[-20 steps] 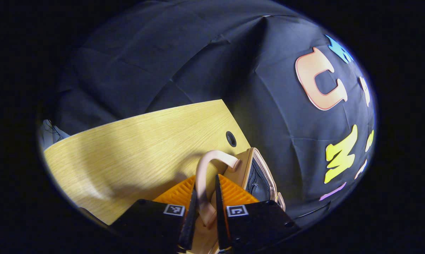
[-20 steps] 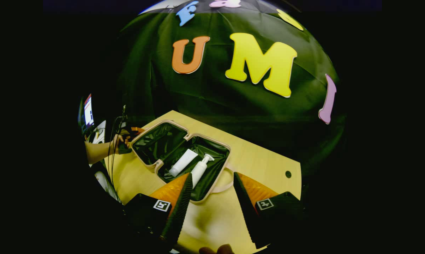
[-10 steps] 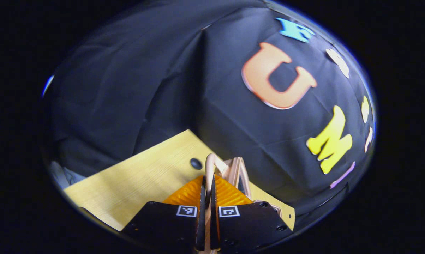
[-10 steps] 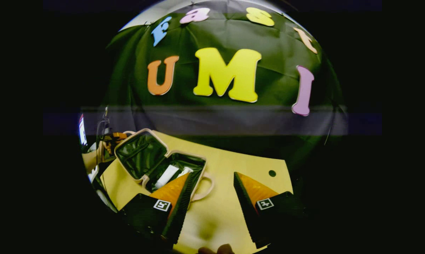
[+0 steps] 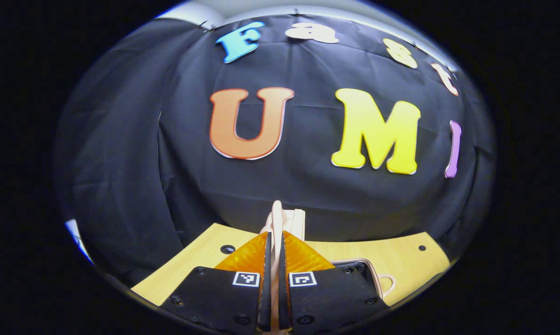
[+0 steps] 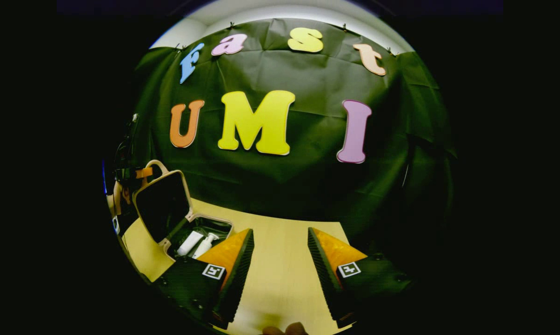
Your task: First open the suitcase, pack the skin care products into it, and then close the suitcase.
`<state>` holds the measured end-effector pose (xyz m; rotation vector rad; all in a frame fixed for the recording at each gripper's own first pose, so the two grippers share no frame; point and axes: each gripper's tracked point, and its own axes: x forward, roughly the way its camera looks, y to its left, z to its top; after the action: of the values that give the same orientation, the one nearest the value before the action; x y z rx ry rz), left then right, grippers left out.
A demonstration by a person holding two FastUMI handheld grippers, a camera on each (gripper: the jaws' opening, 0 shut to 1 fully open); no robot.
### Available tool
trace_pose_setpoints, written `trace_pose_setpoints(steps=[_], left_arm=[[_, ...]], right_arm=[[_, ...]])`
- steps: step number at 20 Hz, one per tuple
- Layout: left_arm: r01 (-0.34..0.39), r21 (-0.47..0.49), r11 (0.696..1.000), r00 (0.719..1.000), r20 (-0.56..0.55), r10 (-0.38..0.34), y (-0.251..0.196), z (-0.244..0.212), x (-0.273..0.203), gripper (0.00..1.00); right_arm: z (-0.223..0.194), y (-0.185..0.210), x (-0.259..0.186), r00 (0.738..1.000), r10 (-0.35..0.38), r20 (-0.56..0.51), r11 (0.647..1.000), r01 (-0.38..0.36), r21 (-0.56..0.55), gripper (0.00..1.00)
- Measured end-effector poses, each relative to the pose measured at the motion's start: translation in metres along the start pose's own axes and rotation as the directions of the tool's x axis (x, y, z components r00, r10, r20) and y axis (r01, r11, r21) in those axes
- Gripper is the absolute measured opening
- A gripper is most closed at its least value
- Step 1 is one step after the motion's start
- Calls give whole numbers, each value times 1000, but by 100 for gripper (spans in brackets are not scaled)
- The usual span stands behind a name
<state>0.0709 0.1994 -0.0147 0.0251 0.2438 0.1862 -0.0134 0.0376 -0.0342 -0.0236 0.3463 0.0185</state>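
In the left gripper view my left gripper (image 5: 275,235) is shut on the beige handle (image 5: 276,215) of the suitcase lid, seen edge-on. The lid's rim (image 5: 299,222) rises just behind the handle, and the suitcase base (image 5: 372,273) lies low at the right. In the right gripper view the lid (image 6: 161,204) stands nearly upright, held at its handle (image 6: 156,164) by the left gripper (image 6: 143,173). A white tube (image 6: 190,243) and a white pump bottle (image 6: 205,244) lie in the dark-lined base (image 6: 215,219). My right gripper (image 6: 280,230) is open over bare table, right of the suitcase.
The light wooden table (image 6: 275,279) runs under both grippers, with cable holes (image 5: 227,249) near its far edge. A person's hand (image 6: 117,197) holds the left gripper at the far left. The black cloth wall stands close behind the table.
The left gripper has closed on the handle and swung the lid from lying flat to nearly upright. The right gripper has drawn back to the right, still open.
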Motion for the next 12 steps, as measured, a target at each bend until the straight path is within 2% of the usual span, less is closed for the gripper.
trace_pose_setpoints(steps=[4, 8, 12], left_arm=[[108, 39, 993, 994, -7, -108, -102, -9, -17, 9], [171, 118, 978, 985, -47, -166, -185, -57, -27, 9], [207, 177, 962, 975, -118, -188, -240, -117, -15, 10]], right_arm=[[-16, -50, -12, 997, -70, -16, 998, 70, -2, 70], [-30, -87, -18, 992, -119, -45, 993, 120, 17, 70], [-40, -124, -28, 984, -162, -78, 987, 162, -4, 70]])
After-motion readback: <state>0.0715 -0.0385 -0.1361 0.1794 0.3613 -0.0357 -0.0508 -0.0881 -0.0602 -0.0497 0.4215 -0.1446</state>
